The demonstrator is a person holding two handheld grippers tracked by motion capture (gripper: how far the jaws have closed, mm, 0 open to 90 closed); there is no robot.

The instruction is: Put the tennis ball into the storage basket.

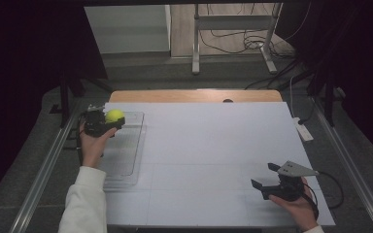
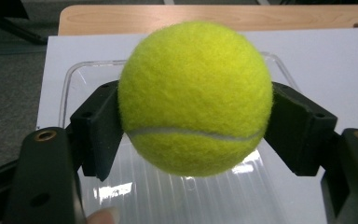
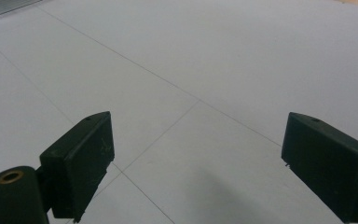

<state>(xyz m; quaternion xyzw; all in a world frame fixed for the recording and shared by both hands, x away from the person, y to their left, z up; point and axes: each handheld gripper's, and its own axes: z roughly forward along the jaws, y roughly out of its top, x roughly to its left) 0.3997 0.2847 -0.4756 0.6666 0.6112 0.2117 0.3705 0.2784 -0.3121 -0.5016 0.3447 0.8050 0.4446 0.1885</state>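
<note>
L tool (image 2: 196, 135) grips ball (image 2: 196, 98) (over tray (image 2: 74, 74)).

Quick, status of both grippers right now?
Left gripper: shut on the tennis ball, held above the clear tray.
Right gripper: open, holding nothing, over the white table.

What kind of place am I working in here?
Probably a lab recording station, not a home: a table covered in white sheets, dark curtains on both sides, and loose cables beside a metal stand on the floor behind.
</note>
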